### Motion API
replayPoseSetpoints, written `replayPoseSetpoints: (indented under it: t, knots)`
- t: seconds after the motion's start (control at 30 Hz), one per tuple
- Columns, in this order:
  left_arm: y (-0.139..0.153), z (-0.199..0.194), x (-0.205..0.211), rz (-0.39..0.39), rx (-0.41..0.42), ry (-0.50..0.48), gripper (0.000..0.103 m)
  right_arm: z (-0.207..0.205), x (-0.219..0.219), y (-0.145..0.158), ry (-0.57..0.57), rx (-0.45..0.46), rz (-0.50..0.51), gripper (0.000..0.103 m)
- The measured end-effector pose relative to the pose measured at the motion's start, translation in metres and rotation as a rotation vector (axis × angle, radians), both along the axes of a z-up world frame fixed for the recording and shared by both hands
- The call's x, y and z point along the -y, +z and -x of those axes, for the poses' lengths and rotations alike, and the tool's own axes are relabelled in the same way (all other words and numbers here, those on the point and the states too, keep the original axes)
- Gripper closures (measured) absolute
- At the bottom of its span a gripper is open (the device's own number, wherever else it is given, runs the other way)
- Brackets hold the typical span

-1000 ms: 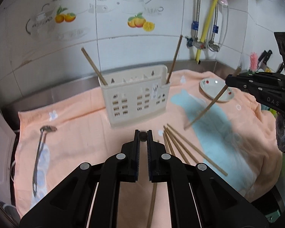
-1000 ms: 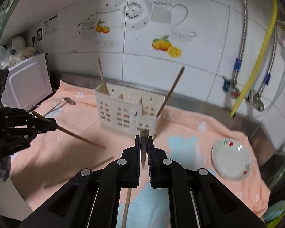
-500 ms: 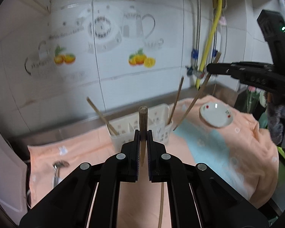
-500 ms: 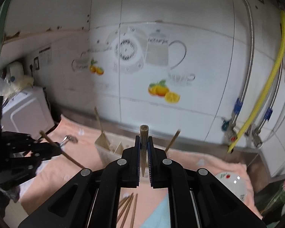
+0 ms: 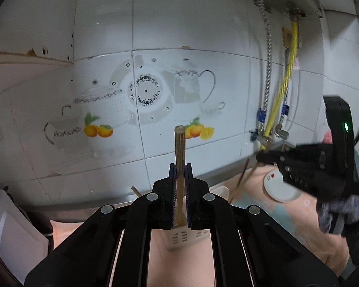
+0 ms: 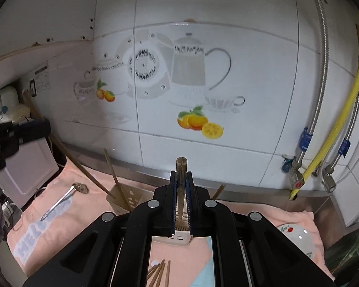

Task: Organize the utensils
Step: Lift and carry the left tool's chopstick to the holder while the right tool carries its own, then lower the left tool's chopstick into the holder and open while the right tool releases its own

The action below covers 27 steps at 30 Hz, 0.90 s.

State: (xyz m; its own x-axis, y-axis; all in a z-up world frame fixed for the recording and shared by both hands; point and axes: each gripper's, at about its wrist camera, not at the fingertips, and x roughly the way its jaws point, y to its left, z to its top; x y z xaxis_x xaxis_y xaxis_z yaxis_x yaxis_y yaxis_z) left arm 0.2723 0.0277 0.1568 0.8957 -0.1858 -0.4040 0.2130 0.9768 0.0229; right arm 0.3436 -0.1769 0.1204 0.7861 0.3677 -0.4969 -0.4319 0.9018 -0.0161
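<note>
Left gripper [image 5: 180, 167]: clamped on one upright chopstick [image 5: 180, 148]. Right gripper [image 6: 181, 174]: clamped on a second chopstick [image 6: 181, 174], likewise upright. Utensil holder [image 6: 122, 197]: cream, perforated, on a peach towel [image 6: 59, 217] over a steel counter, sticks already inside. Loose chopsticks [image 6: 159, 272] and a strainer spoon [image 6: 67, 197] lie on the towel; small plate [image 6: 296, 238] at right. Wall: white tile, teapot-and-orange decal, yellow hose [image 6: 342, 117].

I count two chopsticks in hand, one in my left gripper [image 5: 180, 167] and one in my right gripper [image 6: 181, 174]. Two more stand in the single utensil holder [image 6: 122, 197]. One small plate [image 6: 296, 238], one strainer spoon [image 6: 64, 199] and roughly four loose chopsticks [image 6: 159, 272] lie on the surface.
</note>
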Motion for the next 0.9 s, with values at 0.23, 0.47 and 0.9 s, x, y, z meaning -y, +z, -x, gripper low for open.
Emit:
replayPoseSetpoints:
  t: [0.23,0.47,0.9]
  knots:
    - [-0.03,-0.033,-0.013,0.029,-0.026,0.073,0.097,-0.012,-0.003,-0.02,-0.001,-0.039,0.004,0.096]
    - [-0.066,-0.055,-0.029,0.09,-0.135,0.078,0.097,-0.016,-0.004,-0.034,-0.001,-0.064,0.015,0.096]
    - [-0.089,-0.062,-0.037,0.097,-0.202,0.095,0.096,-0.02,-0.003,-0.043,-0.02,-0.081,0.021,0.095]
